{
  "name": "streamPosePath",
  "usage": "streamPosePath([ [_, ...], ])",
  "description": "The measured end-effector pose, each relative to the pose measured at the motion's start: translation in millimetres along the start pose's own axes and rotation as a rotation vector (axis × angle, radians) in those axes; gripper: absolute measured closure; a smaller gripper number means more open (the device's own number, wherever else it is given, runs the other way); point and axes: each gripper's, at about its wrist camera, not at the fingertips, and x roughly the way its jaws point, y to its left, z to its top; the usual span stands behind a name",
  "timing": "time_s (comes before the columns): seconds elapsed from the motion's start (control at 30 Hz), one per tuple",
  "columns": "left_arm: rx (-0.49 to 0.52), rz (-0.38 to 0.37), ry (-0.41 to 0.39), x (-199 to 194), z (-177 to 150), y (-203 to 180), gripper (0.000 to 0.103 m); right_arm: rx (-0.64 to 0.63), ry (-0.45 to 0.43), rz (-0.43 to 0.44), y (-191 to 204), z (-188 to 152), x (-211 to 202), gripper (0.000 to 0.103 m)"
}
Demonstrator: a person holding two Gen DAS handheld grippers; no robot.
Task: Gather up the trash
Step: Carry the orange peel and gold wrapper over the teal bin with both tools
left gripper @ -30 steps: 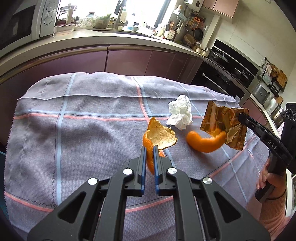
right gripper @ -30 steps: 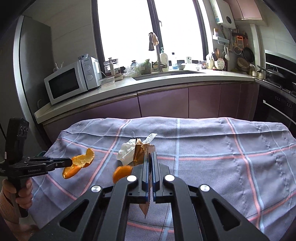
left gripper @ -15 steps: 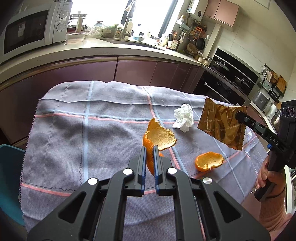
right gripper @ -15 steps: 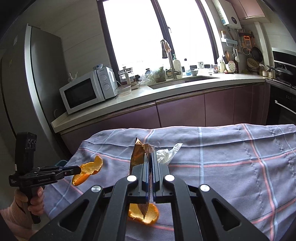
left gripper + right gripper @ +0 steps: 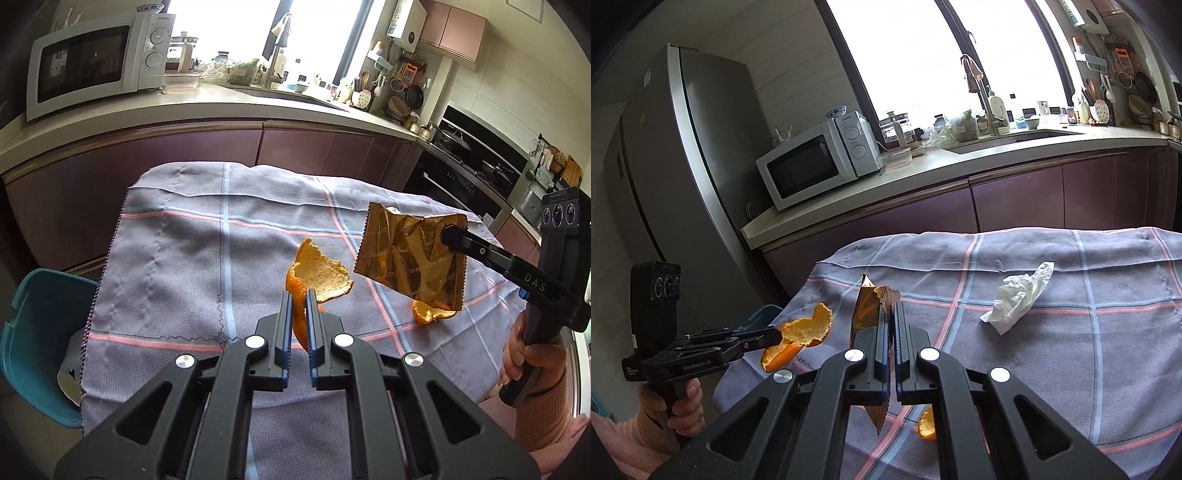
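Two pieces of trash are off the table at once; we have the left gripper (image 5: 299, 295) clamped on a curl of orange peel (image 5: 321, 269), its pale inner side facing up, held in the air above the checked cloth (image 5: 177, 266); the right gripper (image 5: 893, 314) is pinched tight on a gold foil wrapper (image 5: 410, 251), which stands edge-on between its jaws in the right wrist view and hangs open and crumpled in the left wrist view; a second, smaller peel (image 5: 430, 314) lies on the cloth below the wrapper, partly hidden behind it; a crumpled white tissue (image 5: 1015, 299) lies on the cloth further in, well apart from both grippers; a teal bin (image 5: 40, 343) stands on the floor just beside the near left corner of the table, with something pale inside it that we cannot make out; a hand (image 5: 524, 362) in a peach sleeve grips the right tool's handle; the other hand (image 5: 685, 406) holds the left tool's; behind the table runs a counter with a white microwave (image 5: 96, 62).
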Motion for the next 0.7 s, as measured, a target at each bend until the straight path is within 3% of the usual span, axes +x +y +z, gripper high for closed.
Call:
streamPosePath([
  [0.7, -0.091, 0.122, -0.059, -56.5, -17.7, 69.5, 0.095, -0.026, 0.085, 0.177, 62.6, -0.1, 61.5, 0.101],
])
